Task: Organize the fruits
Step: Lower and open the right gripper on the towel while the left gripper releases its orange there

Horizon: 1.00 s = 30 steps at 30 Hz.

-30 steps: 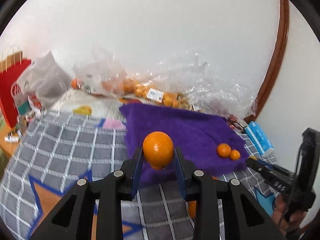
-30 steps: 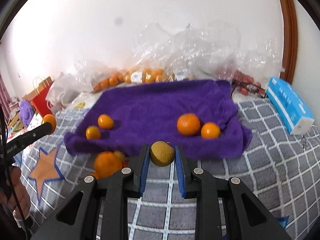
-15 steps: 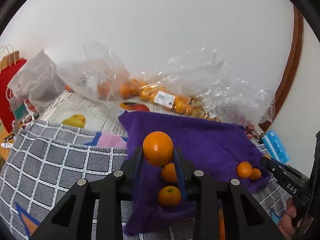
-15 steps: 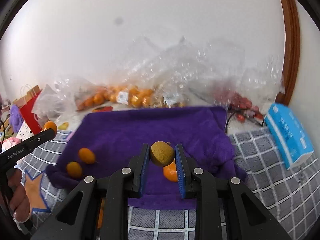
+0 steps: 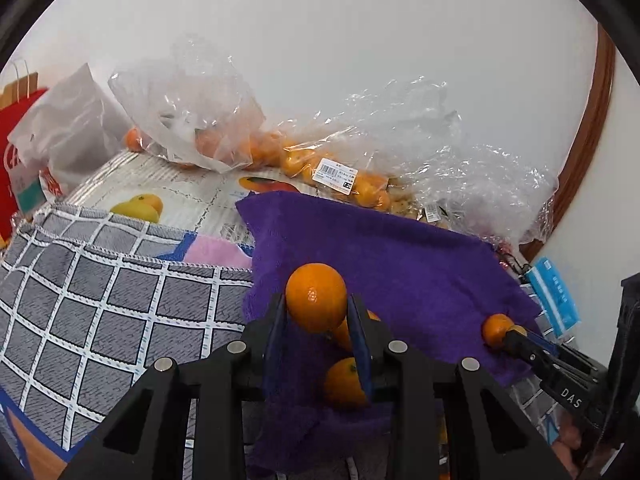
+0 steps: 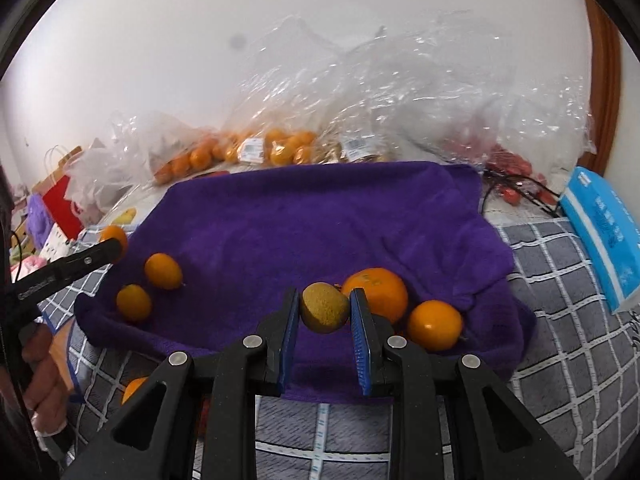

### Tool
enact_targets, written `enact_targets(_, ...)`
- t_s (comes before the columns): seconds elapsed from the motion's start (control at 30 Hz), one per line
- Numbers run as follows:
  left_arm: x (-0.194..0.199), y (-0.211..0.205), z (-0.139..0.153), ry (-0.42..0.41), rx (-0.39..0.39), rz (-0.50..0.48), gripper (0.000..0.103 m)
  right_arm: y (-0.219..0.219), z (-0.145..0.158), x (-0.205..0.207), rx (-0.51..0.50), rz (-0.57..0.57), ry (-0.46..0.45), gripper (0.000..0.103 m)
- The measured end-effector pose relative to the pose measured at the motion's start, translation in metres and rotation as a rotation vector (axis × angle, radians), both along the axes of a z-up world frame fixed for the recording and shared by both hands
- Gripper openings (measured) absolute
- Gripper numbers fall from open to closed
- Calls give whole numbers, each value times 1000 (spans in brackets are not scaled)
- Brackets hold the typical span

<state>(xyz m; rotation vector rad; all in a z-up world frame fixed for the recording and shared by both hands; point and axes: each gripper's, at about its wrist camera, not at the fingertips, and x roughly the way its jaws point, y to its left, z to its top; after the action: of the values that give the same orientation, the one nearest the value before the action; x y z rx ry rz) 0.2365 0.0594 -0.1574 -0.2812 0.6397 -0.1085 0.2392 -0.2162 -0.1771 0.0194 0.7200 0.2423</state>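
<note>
Bags (image 6: 280, 136) hold oranges; left tongs (image 5: 317, 312) pinch an orange (image 5: 316, 298), right tongs (image 6: 325, 308) a kiwi (image 6: 324, 307).

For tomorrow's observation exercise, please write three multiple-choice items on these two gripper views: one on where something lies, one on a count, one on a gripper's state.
1. Where does the blue tissue pack lie?
A. On the checked cloth to the right of the purple towel
B. In the middle of the purple towel
C. Inside a clear plastic bag

2. How many loose orange fruits rest on the purple towel in the right wrist view?
A. One
B. Four
C. Seven

3. What is the right gripper doing?
A. Open and empty
B. Shut on a brownish-green fruit
C. Shut on a red bag

Answers:
1 A, the pack rests on the grey checked cloth beside the towel's right edge.
2 B, two at the left, two at the right.
3 B, the brownish-green fruit sits clamped between its blue pads.
</note>
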Motion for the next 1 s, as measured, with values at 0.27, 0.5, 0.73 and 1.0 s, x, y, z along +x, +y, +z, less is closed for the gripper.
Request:
enact_targets(0.27, 1, -11, -4, 15, 19, -20, 30, 0, -5, 2, -8, -17, 8, 25)
enact_targets(0.5, 5, -6, -8, 38, -7, -17, 30, 0, -8, 3, -33, -26, 12, 25)
enact_targets(0.73, 4, -9, -9, 39, 11, -20, 30, 0, -9, 2, -41, -33, 3, 25)
enact_targets(1.0, 5, -8, -9, 40, 15, -20, 30, 2, -8, 1, -57, -38, -6, 34)
